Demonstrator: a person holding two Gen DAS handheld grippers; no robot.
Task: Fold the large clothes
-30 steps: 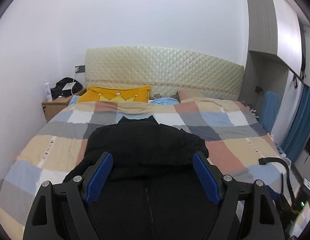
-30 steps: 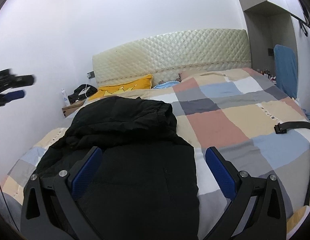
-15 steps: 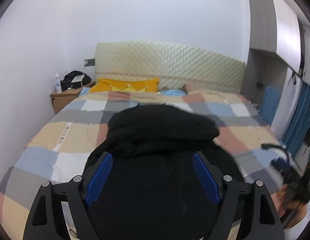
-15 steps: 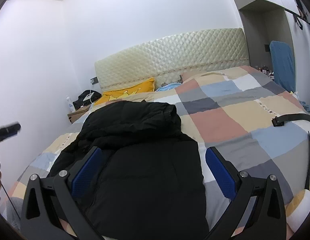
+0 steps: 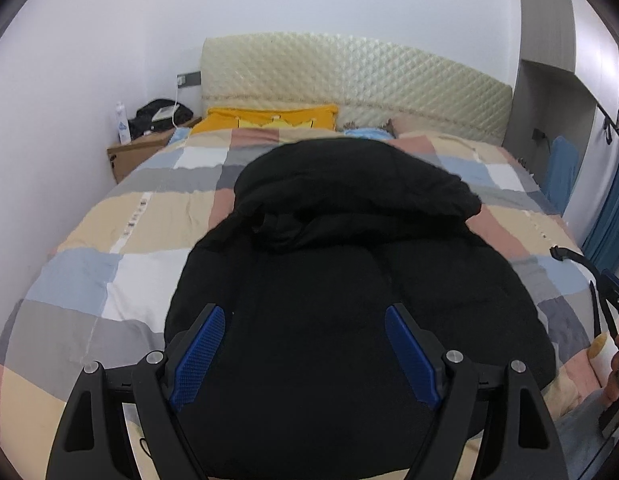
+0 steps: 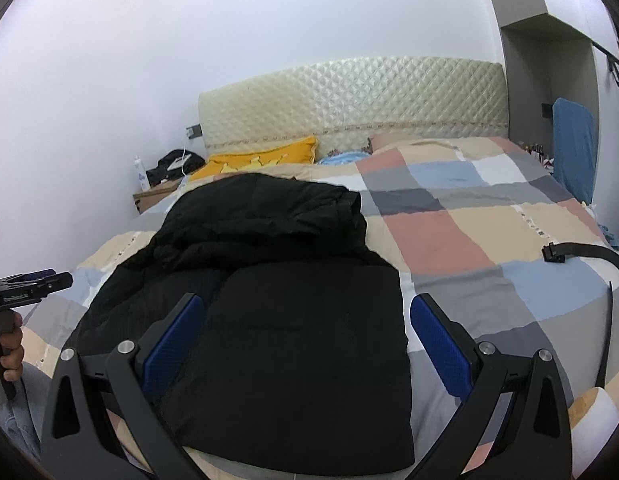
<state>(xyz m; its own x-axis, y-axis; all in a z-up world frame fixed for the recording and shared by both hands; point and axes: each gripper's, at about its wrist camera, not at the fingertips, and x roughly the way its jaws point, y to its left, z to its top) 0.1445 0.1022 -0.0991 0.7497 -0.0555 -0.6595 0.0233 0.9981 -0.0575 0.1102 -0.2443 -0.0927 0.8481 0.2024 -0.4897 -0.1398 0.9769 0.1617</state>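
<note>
A black padded hooded jacket (image 5: 349, 272) lies folded on the checked bedspread (image 5: 149, 216), hood toward the headboard. It also shows in the right wrist view (image 6: 277, 300). My left gripper (image 5: 305, 344) is open and empty, held above the jacket's near part. My right gripper (image 6: 305, 344) is open and empty, above the jacket's near right edge. The left gripper shows at the left edge of the right wrist view (image 6: 25, 284); the right gripper shows at the right edge of the left wrist view (image 5: 613, 300).
A yellow pillow (image 5: 269, 118) lies by the quilted headboard (image 5: 349, 72). A wooden nightstand (image 5: 137, 152) with a bottle and dark items stands at left. A black strap (image 6: 577, 256) lies on the bed's right side. A blue towel (image 6: 573, 144) hangs by the wardrobe.
Both grippers have drawn back toward the foot of the bed and stayed open. The jacket lies where it was.
</note>
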